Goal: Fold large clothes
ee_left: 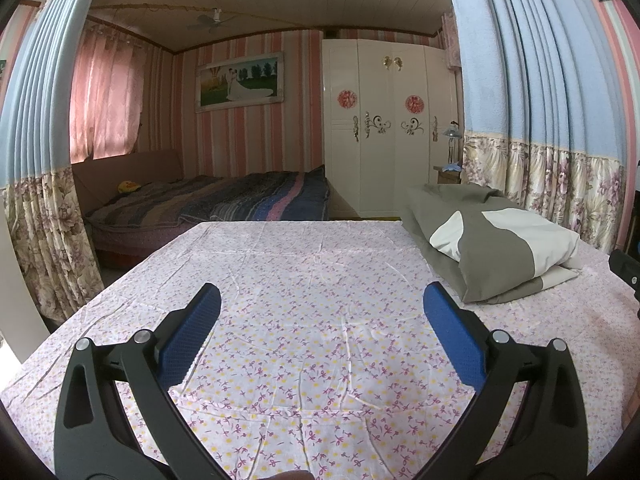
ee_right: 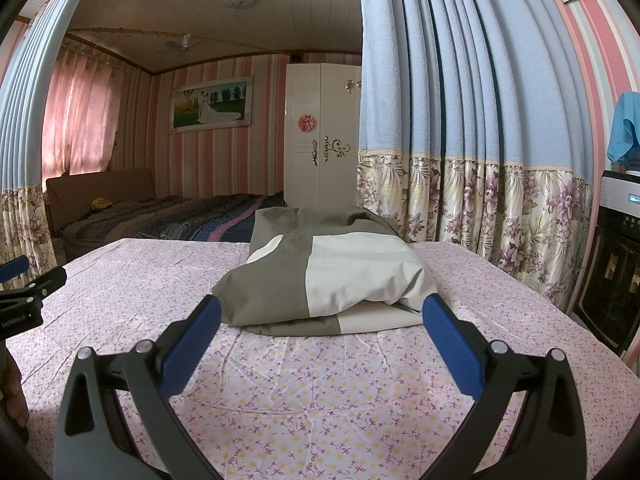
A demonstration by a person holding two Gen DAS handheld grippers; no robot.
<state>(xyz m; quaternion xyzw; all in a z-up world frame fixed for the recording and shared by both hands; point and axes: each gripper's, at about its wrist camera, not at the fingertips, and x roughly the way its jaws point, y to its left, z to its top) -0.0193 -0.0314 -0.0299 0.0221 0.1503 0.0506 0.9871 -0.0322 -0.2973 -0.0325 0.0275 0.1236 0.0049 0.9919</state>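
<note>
The grey-and-white garment [ee_right: 328,280] lay folded in a bundle on the bed [ee_right: 320,380], at 12 o'clock of the right hand-held gripper [ee_right: 320,316]. Both that and the left hand-held gripper [ee_left: 322,304] stood apart, empty. Folding appeared complete.

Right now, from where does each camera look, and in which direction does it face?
Left wrist: sits on the left gripper, open, looking over the floral bed sheet toward the white wardrobe; the folded grey and white garment lies to the right.
Right wrist: sits on the right gripper, open, facing the garment directly; the left gripper shows at the left edge.
Shared: sheet, garment, wardrobe, blue curtain.
</note>
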